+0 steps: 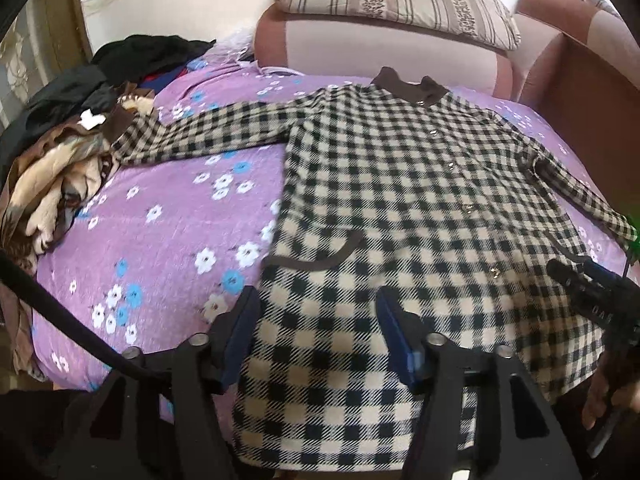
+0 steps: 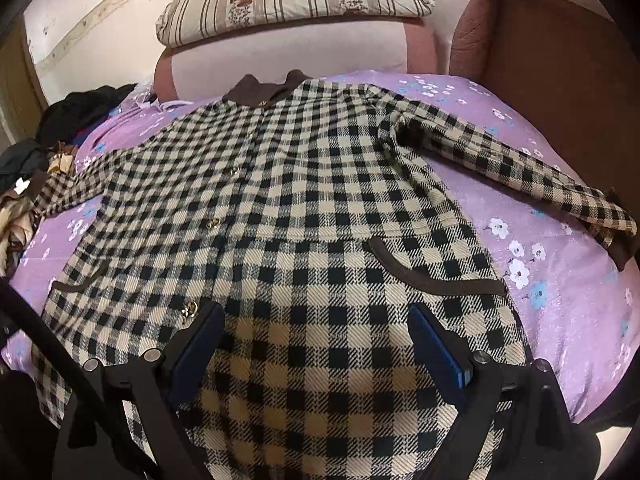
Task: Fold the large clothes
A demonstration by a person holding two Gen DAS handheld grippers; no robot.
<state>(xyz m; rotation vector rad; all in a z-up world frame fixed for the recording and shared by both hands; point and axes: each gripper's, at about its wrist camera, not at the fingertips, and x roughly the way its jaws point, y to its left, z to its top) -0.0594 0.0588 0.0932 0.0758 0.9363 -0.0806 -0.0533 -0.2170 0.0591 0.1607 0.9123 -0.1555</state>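
Checked coat point(image 2: 304, 208) spread flat, brown collar point(image 2: 268, 90), sleeves outstretched, purple bedspread point(image 2: 560, 300)

A home bedroom: floral purple bedspread point(image 1: 160, 240), striped pillow point(image 1: 392, 0), heaped clothes point(image 1: 68, 152).

Purple floral bedspread point(image 1: 168, 216) covered bed, blue and white blossoms scattered across it. Heap of dark and brown-cream clothes point(image 1: 68, 152) sat piled at its left edge. Striped pillow point(image 1: 392, 0) rested on top of pink headboard point(image 1: 376, 52) beyond. Brown upholstered panel point(image 2: 552, 80) stood at right, against bedspread. Pale wall point(image 2: 100, 12) with thin ornamental border ran behind pillow.
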